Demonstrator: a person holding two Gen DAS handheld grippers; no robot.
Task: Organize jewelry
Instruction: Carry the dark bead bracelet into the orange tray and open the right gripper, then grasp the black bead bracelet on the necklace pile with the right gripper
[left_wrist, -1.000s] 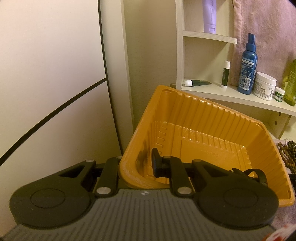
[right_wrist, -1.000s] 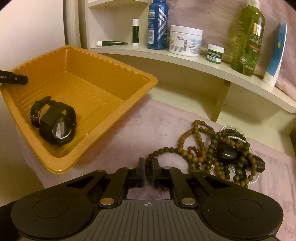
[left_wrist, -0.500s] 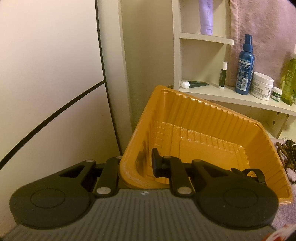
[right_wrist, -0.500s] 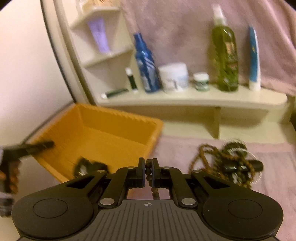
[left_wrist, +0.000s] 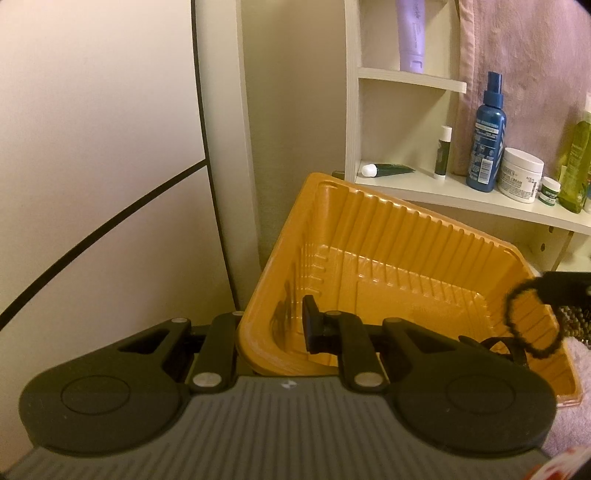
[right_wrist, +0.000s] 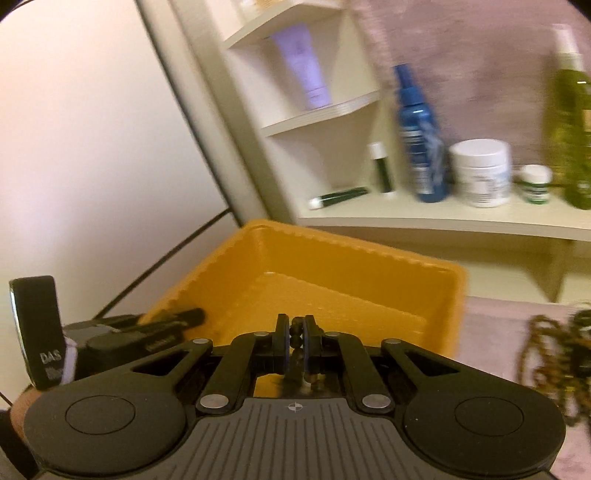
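While the orange ribbed tray (left_wrist: 424, 258) sits tilted, its near rim clamped by the left hand-held gripper (left_wrist: 273, 332), the right hand-held gripper (right_wrist: 295, 332) pinches a dark bead bracelet (right_wrist: 295, 332) above it, the loop hanging downward.

A: Trays? Bottles?
B: One ribbed orange plastic tray (left_wrist: 406, 236). One blue spray bottle (left_wrist: 487, 147), one green bottle (right_wrist: 570, 129).
A: Jars, tubes?
B: Two white jars: big (left_wrist: 520, 173), small (left_wrist: 549, 190). One lilac tube (right_wrist: 303, 66).
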